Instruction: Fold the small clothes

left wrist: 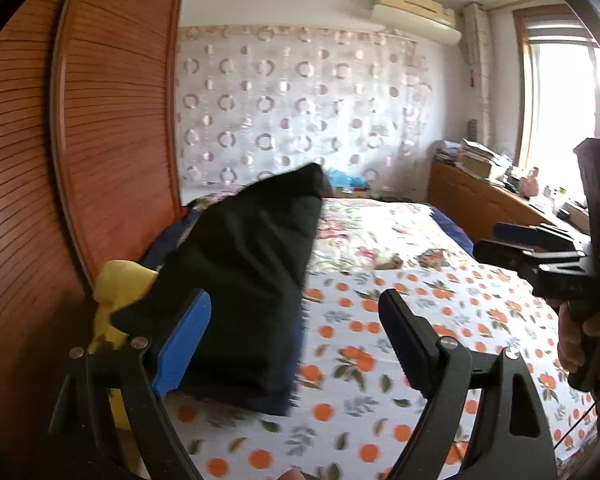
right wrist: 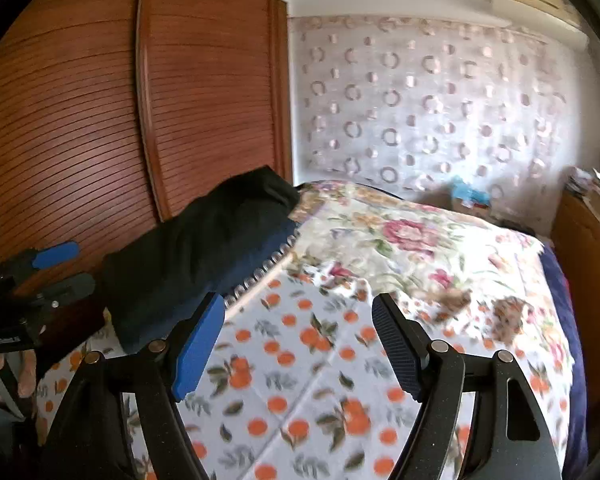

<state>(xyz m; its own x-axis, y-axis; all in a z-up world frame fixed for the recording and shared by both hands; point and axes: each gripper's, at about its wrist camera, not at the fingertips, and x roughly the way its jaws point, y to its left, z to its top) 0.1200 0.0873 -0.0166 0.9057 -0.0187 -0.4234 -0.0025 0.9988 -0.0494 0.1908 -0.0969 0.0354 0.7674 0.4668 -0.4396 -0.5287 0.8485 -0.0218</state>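
Note:
A dark, folded garment lies along the left side of the bed, by the wardrobe; the right wrist view shows the garment as a long black bundle. My left gripper hangs open just above the sheet, its blue pad against the garment's near edge and the cloth reaching partway into the gap, no pad pressing it. My right gripper is open over the bare orange-print sheet, to the right of the garment, with nothing between its fingers. Each gripper also shows in the other view, the right gripper and the left gripper.
The bed carries an orange-print sheet and a floral blanket further back. A slatted wooden wardrobe stands close on the left. Something yellow lies beside the garment. A cluttered wooden dresser runs along the right under a window.

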